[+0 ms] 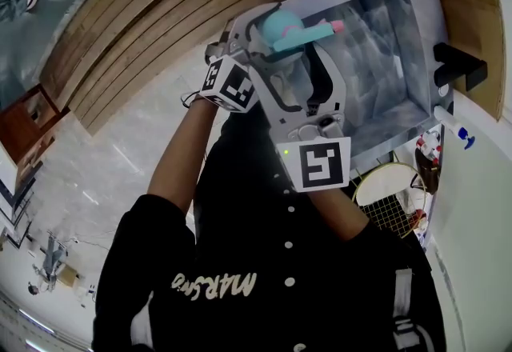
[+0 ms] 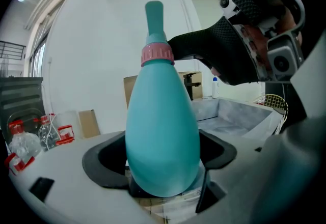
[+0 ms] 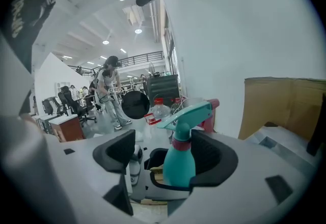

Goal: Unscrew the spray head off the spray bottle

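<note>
Left gripper view shows the left claw closed on the bulging body of the teal plastic spray bottle, which is held upright in the air, its pink ribbed collar and teal spray head rising clear above the grip. In the right gripper view the right claw stands wide apart around the bottle's neck and holds nothing; its right-hand pad lies just beside the collar, with an open gap on the left side. In the head view both claws meet at upper centre, at the left edge of a grey-lined tray.
</note>
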Demonstrator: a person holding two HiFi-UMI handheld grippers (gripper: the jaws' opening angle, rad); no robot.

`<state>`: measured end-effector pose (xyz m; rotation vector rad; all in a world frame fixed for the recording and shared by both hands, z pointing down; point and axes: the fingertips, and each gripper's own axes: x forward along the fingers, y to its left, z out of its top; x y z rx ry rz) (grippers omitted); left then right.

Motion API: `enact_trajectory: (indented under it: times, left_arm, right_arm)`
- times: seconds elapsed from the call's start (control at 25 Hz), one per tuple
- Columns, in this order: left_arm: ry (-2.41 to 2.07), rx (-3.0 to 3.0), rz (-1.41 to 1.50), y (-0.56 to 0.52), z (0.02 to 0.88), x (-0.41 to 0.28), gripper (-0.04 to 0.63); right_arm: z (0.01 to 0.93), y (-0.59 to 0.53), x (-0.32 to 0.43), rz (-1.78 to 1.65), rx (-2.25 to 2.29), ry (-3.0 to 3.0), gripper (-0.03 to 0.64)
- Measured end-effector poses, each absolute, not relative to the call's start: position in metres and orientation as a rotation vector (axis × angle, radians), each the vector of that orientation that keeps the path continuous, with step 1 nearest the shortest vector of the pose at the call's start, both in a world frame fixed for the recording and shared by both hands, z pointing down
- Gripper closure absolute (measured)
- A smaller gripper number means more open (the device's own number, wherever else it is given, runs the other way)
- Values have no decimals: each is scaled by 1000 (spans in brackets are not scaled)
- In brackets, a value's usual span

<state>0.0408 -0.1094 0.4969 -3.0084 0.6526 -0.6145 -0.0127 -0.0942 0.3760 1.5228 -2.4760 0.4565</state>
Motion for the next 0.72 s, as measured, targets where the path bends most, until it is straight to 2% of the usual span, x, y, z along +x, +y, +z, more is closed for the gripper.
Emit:
enact_trajectory:
  times: [0.72]
  left_arm:
    - [659,-3007,-621,-109,497,41,187]
  right_arm:
    - [379,-122,-17,254,1396,-2547,296]
